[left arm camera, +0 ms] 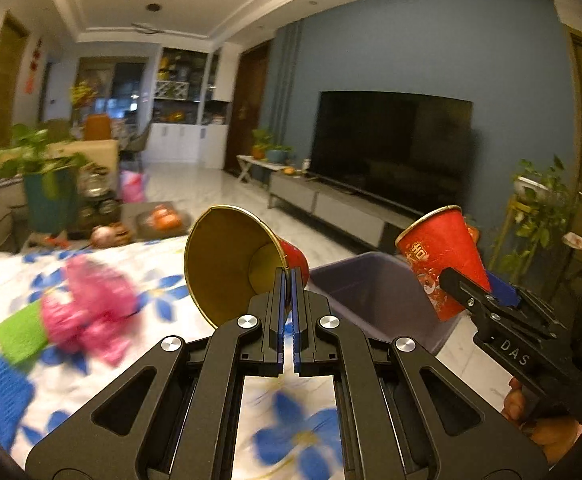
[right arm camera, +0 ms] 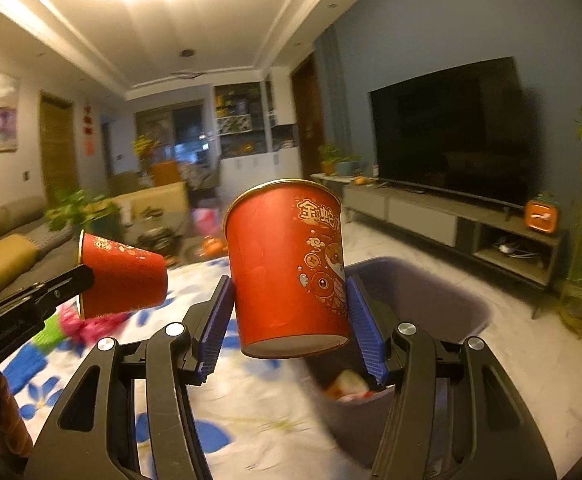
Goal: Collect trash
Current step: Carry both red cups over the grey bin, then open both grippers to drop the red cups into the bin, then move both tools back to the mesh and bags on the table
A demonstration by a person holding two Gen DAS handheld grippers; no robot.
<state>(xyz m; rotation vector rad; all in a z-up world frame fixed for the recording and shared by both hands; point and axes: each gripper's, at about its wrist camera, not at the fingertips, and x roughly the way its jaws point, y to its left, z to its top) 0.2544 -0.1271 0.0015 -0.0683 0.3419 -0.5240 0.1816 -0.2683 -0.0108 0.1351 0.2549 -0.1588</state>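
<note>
Paper cups, light and crushable: left gripper [left arm camera: 289, 280] jaws pinched shut on one cup's wall [left arm camera: 227, 264] (rim grip), right gripper [right arm camera: 289, 320] jaws half-open around upright cup [right arm camera: 287, 268]

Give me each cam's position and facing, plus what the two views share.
Left wrist: on the left gripper, facing the TV wall; it pinches a sideways cup's wall; right gripper and a hand show.
Right wrist: on the right gripper, same facing; it clamps an upright cup over the bin.
Shared: both cups, bin, floral cloth, TV.
</note>
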